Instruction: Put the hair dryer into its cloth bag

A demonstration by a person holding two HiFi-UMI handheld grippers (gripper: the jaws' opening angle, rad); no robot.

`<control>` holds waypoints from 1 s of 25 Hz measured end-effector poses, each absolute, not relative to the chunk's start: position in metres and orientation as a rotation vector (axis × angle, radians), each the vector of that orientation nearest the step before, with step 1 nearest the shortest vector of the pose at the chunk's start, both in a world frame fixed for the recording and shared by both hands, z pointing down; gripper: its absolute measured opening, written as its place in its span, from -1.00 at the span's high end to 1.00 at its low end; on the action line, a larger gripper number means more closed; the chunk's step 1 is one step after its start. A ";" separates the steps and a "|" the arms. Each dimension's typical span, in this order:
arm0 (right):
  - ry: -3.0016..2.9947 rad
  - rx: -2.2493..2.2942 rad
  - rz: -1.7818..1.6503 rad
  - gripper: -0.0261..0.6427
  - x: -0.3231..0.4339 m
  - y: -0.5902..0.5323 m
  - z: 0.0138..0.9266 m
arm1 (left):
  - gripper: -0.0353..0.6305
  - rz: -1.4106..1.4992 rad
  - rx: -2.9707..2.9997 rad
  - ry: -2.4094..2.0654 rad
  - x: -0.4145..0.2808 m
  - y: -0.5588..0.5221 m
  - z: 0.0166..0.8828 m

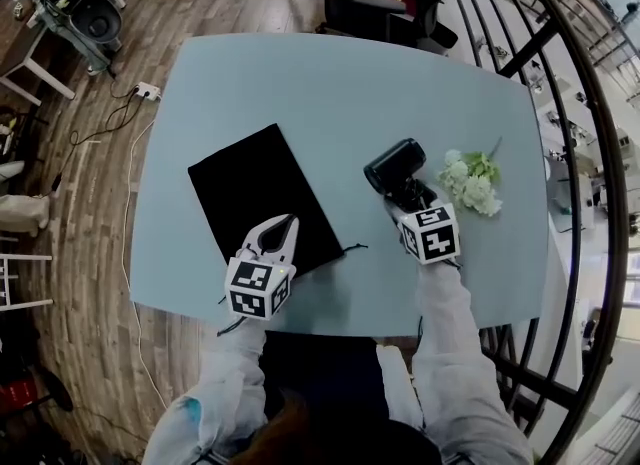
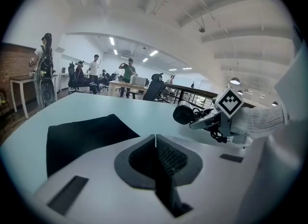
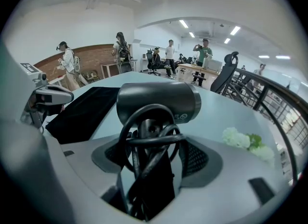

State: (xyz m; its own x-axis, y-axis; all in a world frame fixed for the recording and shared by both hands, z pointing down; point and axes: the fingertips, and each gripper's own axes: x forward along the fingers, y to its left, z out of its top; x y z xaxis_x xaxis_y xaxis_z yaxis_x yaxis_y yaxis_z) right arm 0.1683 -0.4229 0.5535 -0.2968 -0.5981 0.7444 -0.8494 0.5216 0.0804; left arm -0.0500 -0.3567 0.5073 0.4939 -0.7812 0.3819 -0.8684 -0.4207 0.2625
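Nearest of the 2 grippers, the left gripper (image 1: 290, 221) hangs with jaws pressed together on nothing over the near corner of the 1 black cloth bag (image 1: 250, 188). The bag lies flat and unopened toward the table's (image 1: 330, 83) near left edge, and the gripper is probably waiting to lift its mouth. The right gripper (image 1: 405, 193) clamps the cord-wrapped handle of the 1 hair dryer (image 1: 393, 165), right of the middle beside 1 bunch of white flowers (image 1: 470, 185), likely so the barrel can lead into the bag.
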 end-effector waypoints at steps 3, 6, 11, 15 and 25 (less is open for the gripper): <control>-2.029 1.205 0.460 -0.05 0.167 -0.389 0.548 | 0.83 0.290 2.324 -1.348 -0.044 -0.334 0.507; -2.046 1.245 0.506 -0.05 0.165 -0.356 0.545 | 0.83 0.314 2.339 -1.329 -0.038 -0.316 0.508; -2.032 1.287 0.524 -0.05 0.172 -0.306 0.535 | 0.83 0.306 2.343 -1.324 -0.030 -0.292 0.497; -2.035 1.344 0.550 -0.05 0.182 -0.270 0.522 | 0.83 0.321 2.363 -1.319 -0.021 -0.272 0.492; -2.060 1.342 0.642 -0.05 0.186 -0.186 0.527 | 0.83 0.352 2.367 -1.377 -0.022 -0.211 0.487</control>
State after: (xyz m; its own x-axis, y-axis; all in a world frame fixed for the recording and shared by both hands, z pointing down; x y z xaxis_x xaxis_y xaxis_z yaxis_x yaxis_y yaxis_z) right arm 0.1858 -0.1855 0.5270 -0.3158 -0.6388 0.7016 -0.9242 0.3744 -0.0751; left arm -0.0216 -0.2114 0.4868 0.4891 -0.7770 0.3962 -0.8718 -0.4487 0.1963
